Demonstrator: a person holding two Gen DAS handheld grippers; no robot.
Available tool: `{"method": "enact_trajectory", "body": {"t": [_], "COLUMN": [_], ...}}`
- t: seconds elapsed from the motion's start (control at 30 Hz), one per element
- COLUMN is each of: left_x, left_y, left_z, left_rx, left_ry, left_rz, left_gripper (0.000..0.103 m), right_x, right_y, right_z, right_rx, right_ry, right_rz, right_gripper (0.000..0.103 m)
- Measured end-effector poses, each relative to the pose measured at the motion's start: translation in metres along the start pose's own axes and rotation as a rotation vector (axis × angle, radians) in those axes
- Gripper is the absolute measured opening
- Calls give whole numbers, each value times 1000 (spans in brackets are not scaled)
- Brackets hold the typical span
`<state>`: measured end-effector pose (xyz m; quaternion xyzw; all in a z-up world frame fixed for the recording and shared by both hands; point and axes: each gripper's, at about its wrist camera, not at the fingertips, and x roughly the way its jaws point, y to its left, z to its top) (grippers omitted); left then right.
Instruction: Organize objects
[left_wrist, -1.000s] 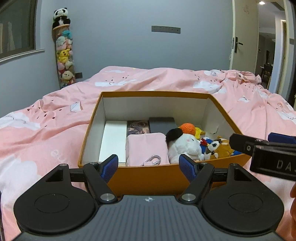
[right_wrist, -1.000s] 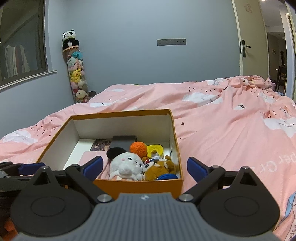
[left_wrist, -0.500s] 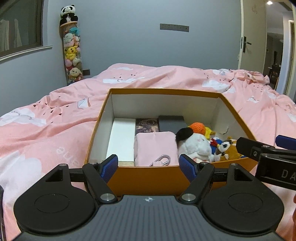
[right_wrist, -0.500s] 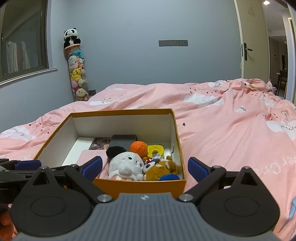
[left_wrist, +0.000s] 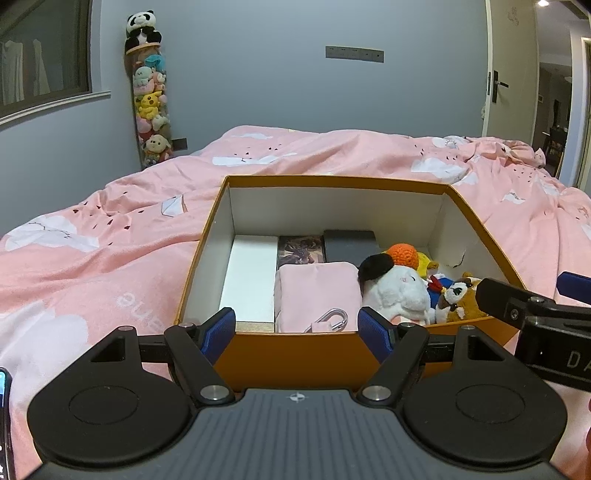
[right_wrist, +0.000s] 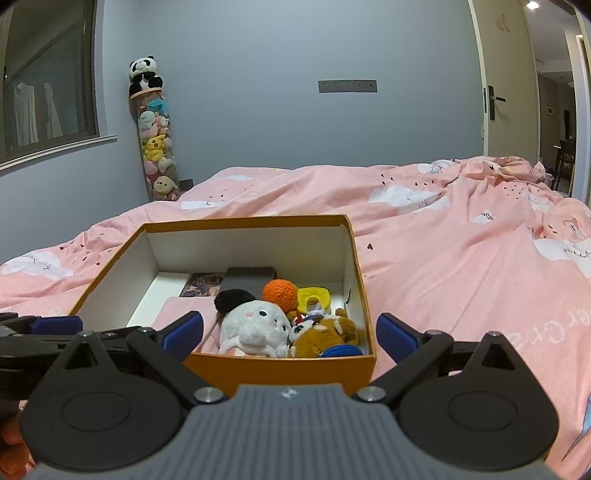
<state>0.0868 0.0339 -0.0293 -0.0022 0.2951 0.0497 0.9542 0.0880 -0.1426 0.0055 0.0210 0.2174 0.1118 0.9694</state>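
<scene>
We see our right gripper (right_wrist: 289, 332) spread wide before the orange box (right_wrist: 280, 365), plush toys (right_wrist: 255, 325) inside, perhaps touching.

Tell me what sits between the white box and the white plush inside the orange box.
A folded pink cloth with a silver carabiner at its near edge lies between the white box and the white plush, clearest in the left wrist view.
</scene>
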Motion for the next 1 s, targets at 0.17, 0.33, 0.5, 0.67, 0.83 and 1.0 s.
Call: {"method": "enact_trajectory", "body": {"t": [0.17,0.33,0.5,0.67,0.83,1.0], "left_x": [-1,-1,-2,-2,-3,-3], "left_y": [0,0,0,1,1,0], "left_z": [0,0,0,0,-1,0], "left_rx": [-5,-5,-1,2,4,3], "left_ry": [0,3,3,4,5,7], "left_rz": [1,3,2,0,-4,-9], "left_gripper": [88,88,88,88,88,88], "right_x": [0,-1,-1,0,0,0], "right_y": [2,2,3,3,3,3], "right_z": [-1,-2,-2,-2,-2,-3], "right_rx": [-6,-6,-6,-7,-10,-9], "right_ry": [1,1,1,2,3,5], "right_rz": [7,7,6,9,10,12], "right_gripper": [100,100,100,100,100,100]}}
